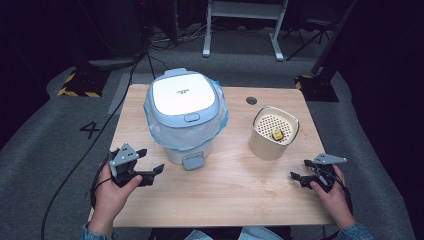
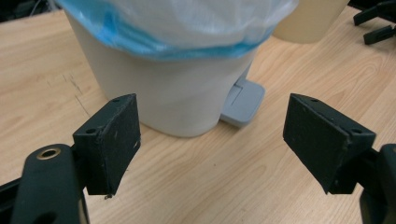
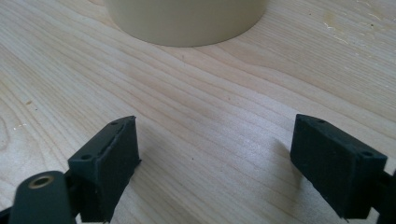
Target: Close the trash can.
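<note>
On the table (image 1: 220, 200), light wood with visible grain, rectangular, rounded corners. Left edge: left gripper (image 1: 148, 164) in the person's left hand (image 1: 112, 192), jaws wide apart, holding nothing, resting low near the table's near-left part. In the left gripper view the black jaw pads look flat, matte, blocky, with small screw holes.

Just ahead and right of it: pedal bin (image 1: 184, 117), white-grey plastic body, rounded-square pale blue-grey lid (image 1: 183, 96) shut, small dark logo on the lid too small to read. Blue-tinted translucent bin liner (image 1: 217, 127) bunches out under the lid rim, crinkled. Grey foot pedal (image 1: 192, 161) sticks out at the base toward the person, flat on the table; in the left gripper view the pedal (image 2: 243, 103) sits between the jaws, farther off, nothing between.

Right of the bin, apart from it: cream container (image 1: 274, 132), rounded-square, smooth plastic, with a perforated insert inside and a small yellow item (image 1: 276, 134) lying on the perforations; cannot tell what it is. Round dark grommet hole (image 1: 251, 100) in the table behind it.

Far right: right gripper (image 1: 301, 170) in the right hand (image 1: 331, 192), jaws spread open, empty, near the container, not touching. In the right gripper view the container base (image 3: 187, 21) stands ahead, bare wood between.

Floor: grey carpet, number "4" (image 1: 90, 130) marked left of the table, yellow-black hazard tape (image 1: 75, 90) on a stand foot.
</note>
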